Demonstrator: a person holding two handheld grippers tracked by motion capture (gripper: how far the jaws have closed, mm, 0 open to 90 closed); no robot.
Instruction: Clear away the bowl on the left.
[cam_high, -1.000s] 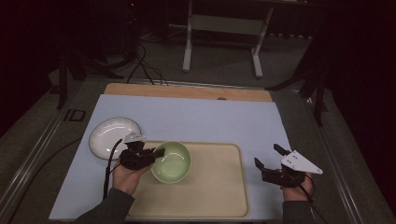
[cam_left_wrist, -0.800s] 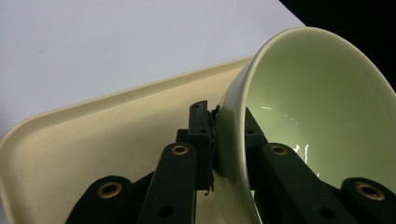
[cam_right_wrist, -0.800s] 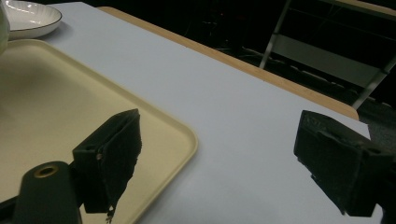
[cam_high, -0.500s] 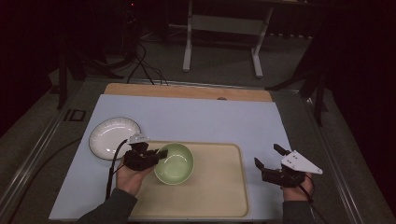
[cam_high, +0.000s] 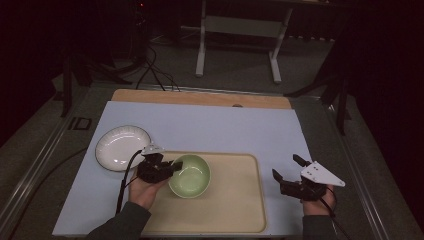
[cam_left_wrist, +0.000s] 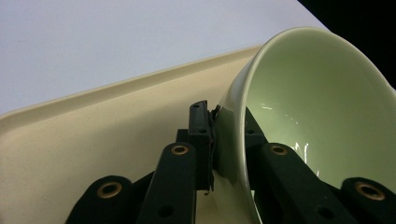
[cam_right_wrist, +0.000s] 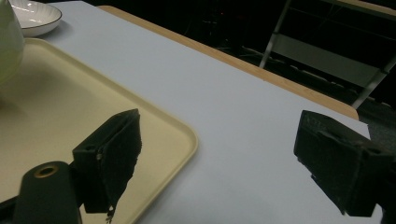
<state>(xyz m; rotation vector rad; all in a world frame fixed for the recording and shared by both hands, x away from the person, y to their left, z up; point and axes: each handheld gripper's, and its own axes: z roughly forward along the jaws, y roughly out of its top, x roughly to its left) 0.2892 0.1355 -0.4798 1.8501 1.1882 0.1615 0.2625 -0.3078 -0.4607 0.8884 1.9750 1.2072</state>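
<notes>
Grippers first, high view: left gripper (cam_high: 172, 167) is clamping the near-left rim of the green bowl (cam_high: 190, 175), which is sitting on the beige tray (cam_high: 235, 200); right gripper (cam_high: 286, 172) is hanging wide open, holding nothing, right of the tray. White plate (cam_high: 122, 146) is lying empty left of it. Left gripper view: jaws are pinching the bowl wall (cam_left_wrist: 308, 107), glossy pale green, empty inside. Right gripper view: jaws are gaping over the tray edge (cam_right_wrist: 163, 135) and blue mat (cam_right_wrist: 233, 116).

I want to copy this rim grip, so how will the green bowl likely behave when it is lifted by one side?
The green bowl looks glossy and glazed, so it may slip between the left tongs, which pinch only its thin rim. Held at one edge, it would probably tilt or swing. It appears rigid and ceramic-like, so likely breakable if dropped on the tray.
</notes>
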